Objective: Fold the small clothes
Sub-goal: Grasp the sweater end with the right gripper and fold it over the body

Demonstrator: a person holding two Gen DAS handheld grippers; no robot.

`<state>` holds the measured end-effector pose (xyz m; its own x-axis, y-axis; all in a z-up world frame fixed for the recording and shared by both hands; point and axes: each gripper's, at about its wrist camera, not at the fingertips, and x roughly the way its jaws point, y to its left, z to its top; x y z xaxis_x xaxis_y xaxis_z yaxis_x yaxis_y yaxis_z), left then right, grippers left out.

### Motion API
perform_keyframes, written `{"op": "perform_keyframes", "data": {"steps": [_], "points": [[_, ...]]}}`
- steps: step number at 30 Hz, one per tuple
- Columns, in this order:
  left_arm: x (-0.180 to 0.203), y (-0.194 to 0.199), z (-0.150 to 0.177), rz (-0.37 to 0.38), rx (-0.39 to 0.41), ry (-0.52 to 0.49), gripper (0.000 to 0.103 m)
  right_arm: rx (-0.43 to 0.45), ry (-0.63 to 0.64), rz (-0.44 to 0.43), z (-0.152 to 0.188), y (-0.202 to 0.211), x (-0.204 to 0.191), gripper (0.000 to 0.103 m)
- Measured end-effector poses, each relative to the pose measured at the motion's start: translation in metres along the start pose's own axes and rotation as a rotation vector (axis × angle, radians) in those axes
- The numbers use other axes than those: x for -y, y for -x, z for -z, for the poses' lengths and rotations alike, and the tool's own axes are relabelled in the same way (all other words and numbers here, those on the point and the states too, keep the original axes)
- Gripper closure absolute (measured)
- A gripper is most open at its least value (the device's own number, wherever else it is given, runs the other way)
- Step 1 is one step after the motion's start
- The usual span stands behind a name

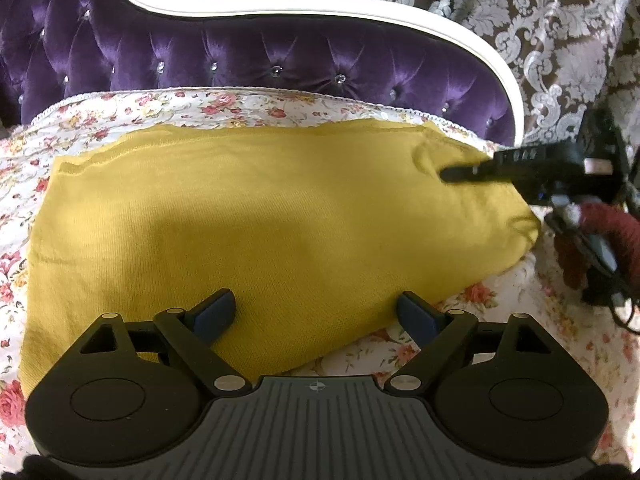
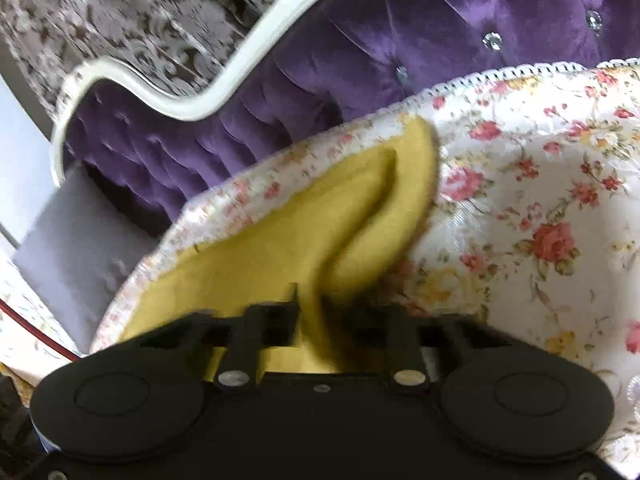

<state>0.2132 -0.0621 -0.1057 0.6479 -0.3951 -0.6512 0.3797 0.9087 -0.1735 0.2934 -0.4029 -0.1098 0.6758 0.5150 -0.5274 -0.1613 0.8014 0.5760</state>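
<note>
Pinching a raised ridge of the yellow garment in our right tongs while our left tongs stand spread over its near edge, we risk dragging the whole piece across the floral bedspread, since nothing anchors it.

A mustard-yellow garment lies on the floral bedspread.
</note>
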Motion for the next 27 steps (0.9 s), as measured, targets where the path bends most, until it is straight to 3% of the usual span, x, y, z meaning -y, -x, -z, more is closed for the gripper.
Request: {"op": "perform_keyframes", "data": {"steps": [6,12,20,27], "points": [[-0.003,0.001,-0.007,0.016,-0.018,0.021,0.015,0.034,0.054,0.073,0.003,0.008,-0.016,0.080],[-0.026,0.023,-0.012,0.021,0.019,0.120,0.015,0.037,0.131,0.135,-0.007,0.010,-0.049,0.080],[-0.077,0.057,-0.011,-0.016,0.058,0.229,0.015,0.028,0.242,0.139,-0.013,0.003,-0.106,0.080],[-0.119,0.079,-0.004,-0.025,0.084,0.286,0.015,0.010,0.319,0.098,0.005,-0.013,-0.163,0.081]]}}
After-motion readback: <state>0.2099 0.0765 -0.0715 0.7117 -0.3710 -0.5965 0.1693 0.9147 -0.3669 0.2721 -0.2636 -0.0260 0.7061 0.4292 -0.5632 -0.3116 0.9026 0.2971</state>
